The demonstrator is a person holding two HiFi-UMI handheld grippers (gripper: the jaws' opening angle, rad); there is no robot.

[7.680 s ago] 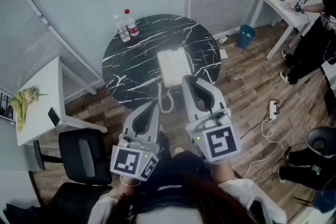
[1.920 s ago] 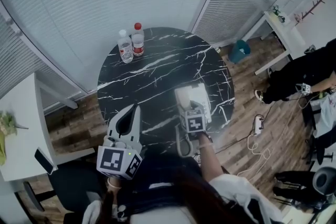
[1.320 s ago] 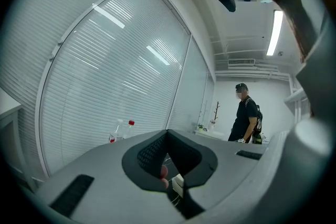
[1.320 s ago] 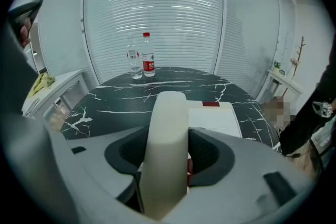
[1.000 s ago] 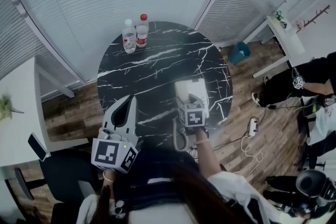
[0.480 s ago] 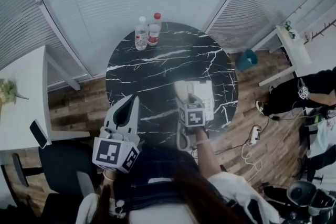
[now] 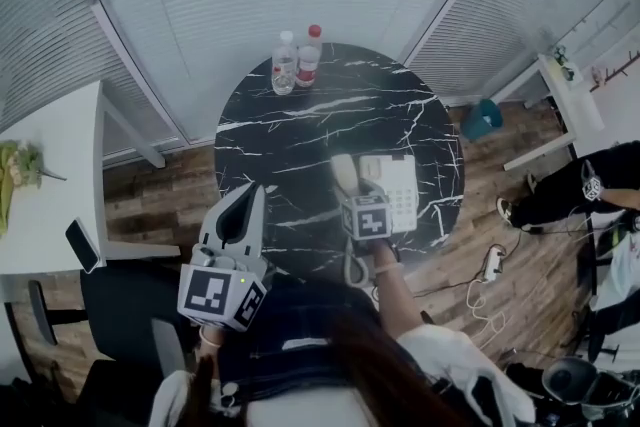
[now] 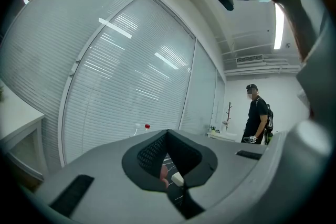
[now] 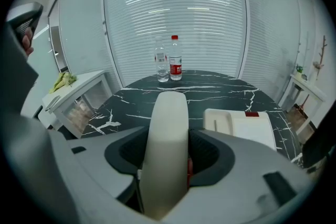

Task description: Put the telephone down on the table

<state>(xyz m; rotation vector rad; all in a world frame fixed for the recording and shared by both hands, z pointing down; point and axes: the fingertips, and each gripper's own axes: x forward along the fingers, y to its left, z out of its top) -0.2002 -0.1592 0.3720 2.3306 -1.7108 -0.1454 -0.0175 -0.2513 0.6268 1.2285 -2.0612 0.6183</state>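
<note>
Telephone handset within right gripper

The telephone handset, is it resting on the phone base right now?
No, the handset is clamped in the right hand-held gripper, left of the base.

Your table looks like black stone with white veins, and it shines. Your handset is smooth cream plastic. The floor is brown wood boards. The bottles are clear plastic. Your left gripper is dull grey plastic.

Red-cap bottle beside clear bottle; teal bin.
</note>
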